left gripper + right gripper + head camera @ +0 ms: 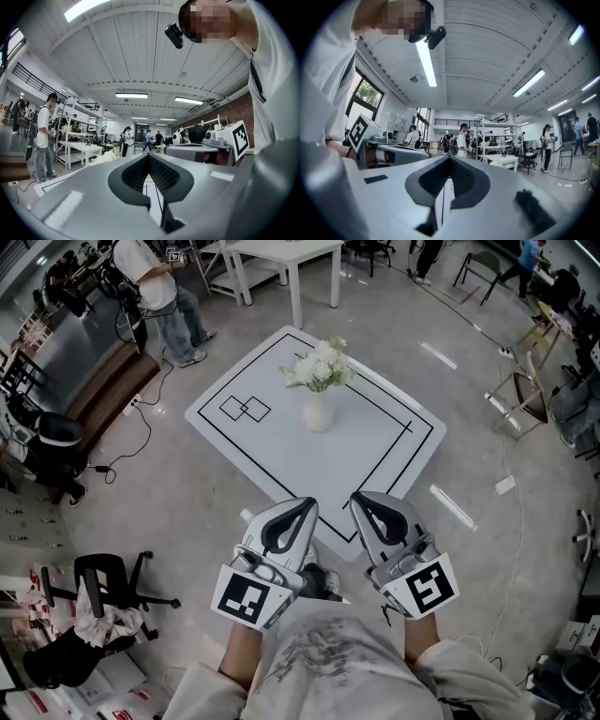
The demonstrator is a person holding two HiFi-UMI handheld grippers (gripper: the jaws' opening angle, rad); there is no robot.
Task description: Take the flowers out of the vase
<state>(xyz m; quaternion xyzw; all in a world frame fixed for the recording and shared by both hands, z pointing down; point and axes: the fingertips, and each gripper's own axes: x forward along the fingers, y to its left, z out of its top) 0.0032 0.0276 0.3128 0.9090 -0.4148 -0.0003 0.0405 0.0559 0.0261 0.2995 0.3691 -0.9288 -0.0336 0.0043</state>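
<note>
A white vase (pixel 317 414) holding white flowers (pixel 319 365) stands upright in the middle of a white table (pixel 403 451) marked with black lines. My left gripper (pixel 309 503) and right gripper (pixel 357 497) are side by side at the table's near corner, well short of the vase. Both point level toward it. Both are shut with nothing between their jaws. In the left gripper view the closed jaws (pixel 148 155) fill the lower frame, the flowers (pixel 105 156) show far off to the left, and the right gripper (pixel 201 151) is alongside. The right gripper view shows its own closed jaws (pixel 450 157).
Two overlapping black squares (pixel 246 409) are drawn on the table's left part. Behind stands another white table (pixel 281 253), with a person (pixel 155 287) at the far left. An office chair (pixel 105 587) sits at the lower left, folding chairs (pixel 525 390) at the right, cables on the floor.
</note>
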